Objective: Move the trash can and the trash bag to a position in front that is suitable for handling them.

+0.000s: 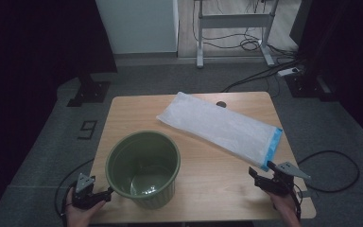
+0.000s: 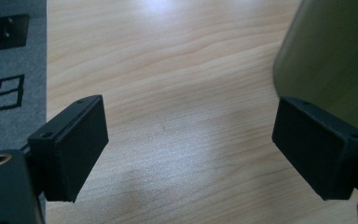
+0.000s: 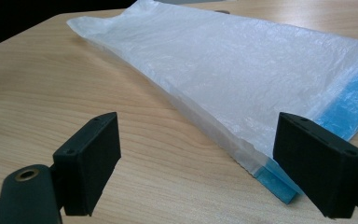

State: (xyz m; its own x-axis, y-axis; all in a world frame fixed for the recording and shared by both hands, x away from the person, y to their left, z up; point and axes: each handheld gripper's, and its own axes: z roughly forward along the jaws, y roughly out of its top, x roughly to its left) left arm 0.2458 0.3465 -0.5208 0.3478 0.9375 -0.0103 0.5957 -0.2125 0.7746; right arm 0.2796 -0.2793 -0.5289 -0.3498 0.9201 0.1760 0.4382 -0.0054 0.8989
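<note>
Here the plastic bag (image 3: pixel 242 70) lies just beyond the right gripper (image 3: pixel 196 163), jaws wide, empty.

A light wooden table (image 1: pixel 203 170) with rounded corners stands on grey carpet (image 1: pixel 47 142), which bears a black figure 9 (image 1: pixel 88 129) to the table's left. Dark curtains (image 1: pixel 33 38) hang at both sides. Beyond, a white panel (image 1: pixel 137 26) stands beside a grey desk frame (image 1: pixel 234 21), with black cables (image 1: pixel 260 71) trailing across the floor.
</note>
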